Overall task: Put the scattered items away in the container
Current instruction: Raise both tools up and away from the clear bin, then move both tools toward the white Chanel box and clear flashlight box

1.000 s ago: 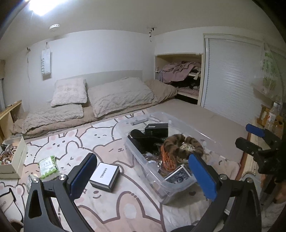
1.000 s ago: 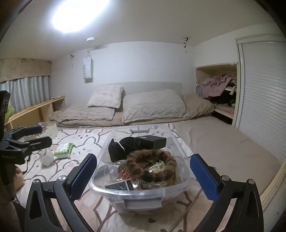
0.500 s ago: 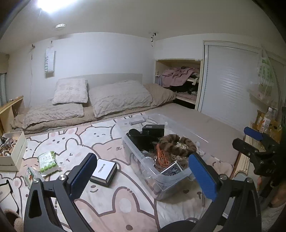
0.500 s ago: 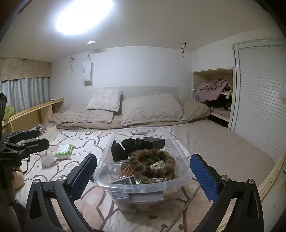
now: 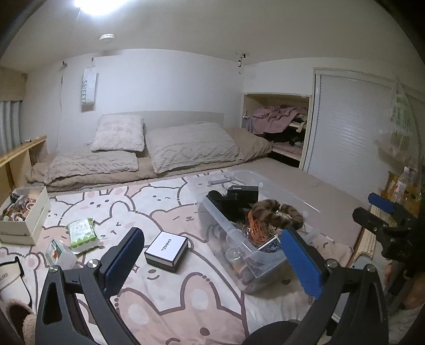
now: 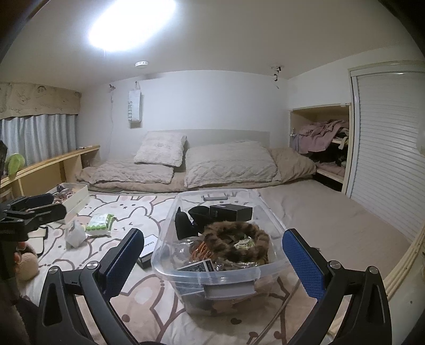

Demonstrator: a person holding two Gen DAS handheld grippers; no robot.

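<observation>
A bright round ceiling light point(image 6: 132, 24) glares at eleven o'clock over plain white walls point(image 6: 207, 100). A low bed with quilted beige pillows point(image 6: 228, 163) lies at twelve o'clock. At three o'clock stands a white slatted sliding door point(image 6: 385, 159) beside an open wooden closet nook point(image 6: 321, 148) piled with clothes. Pale blue curtains point(image 6: 37, 138) hang at nine o'clock above a light wooden shelf point(image 6: 50, 162).

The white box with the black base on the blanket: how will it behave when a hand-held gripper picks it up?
The white box looks like rigid card with flat sides, so it should probably hold its shape. Lying flat, it seems unlikely to roll. Its lid may be separate, so gripping only the top might lift the lid off.
</observation>
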